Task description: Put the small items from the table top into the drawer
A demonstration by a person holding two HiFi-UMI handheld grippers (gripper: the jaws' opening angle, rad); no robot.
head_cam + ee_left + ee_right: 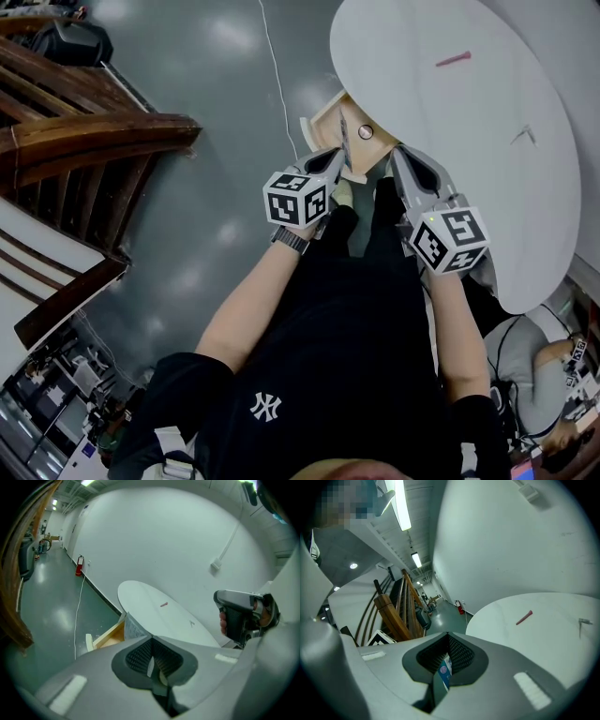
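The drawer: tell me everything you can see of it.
The drawer is a shallow tray of pale, bare-looking wood, standing open from under the rim of the white round table. A small round item lies on its bottom. The left gripper, shut on a thin grey sheet, holds that sheet on edge over the drawer's near side. Whether the sheet touches the wood cannot be told.
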